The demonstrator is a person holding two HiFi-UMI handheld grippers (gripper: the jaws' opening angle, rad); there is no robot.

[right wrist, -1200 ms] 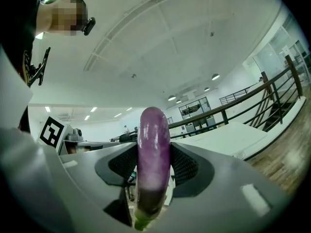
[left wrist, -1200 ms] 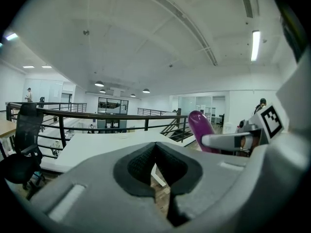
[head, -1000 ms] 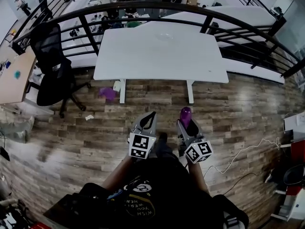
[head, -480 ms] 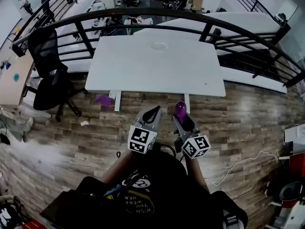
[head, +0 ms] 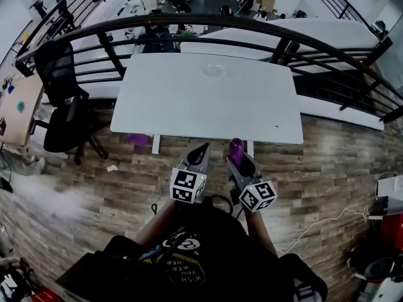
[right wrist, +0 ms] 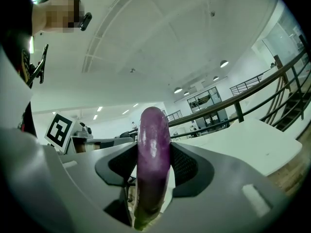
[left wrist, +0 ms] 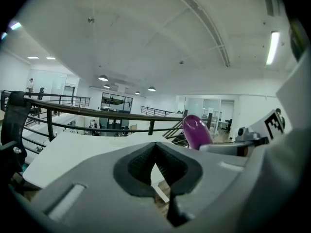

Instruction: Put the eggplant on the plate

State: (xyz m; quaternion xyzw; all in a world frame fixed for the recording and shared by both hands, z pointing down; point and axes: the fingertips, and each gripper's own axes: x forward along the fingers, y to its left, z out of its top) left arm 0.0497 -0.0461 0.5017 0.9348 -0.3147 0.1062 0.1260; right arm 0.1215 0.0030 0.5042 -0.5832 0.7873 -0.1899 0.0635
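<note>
A purple eggplant [head: 236,148] stands upright between the jaws of my right gripper [head: 239,157], which is shut on it just short of the white table's [head: 189,106] near edge. In the right gripper view the eggplant [right wrist: 154,154] fills the gap between both pads, stem end down. My left gripper [head: 201,148] is level beside it, with nothing in it and its tips [left wrist: 155,144] together. The eggplant [left wrist: 197,131] also shows at the right of the left gripper view. A pale plate [head: 213,70] lies faintly visible at the far middle of the table.
A black railing [head: 208,25] curves behind the table, with a second white table [head: 302,33] beyond it. A black office chair [head: 60,99] stands at the left. A purple scrap [head: 135,139] lies on the wood floor under the table, and a white cable [head: 321,216] at the right.
Both grippers have moved forward together toward the table, and its near edge is now just ahead of their tips. The eggplant stays gripped in the right gripper.
</note>
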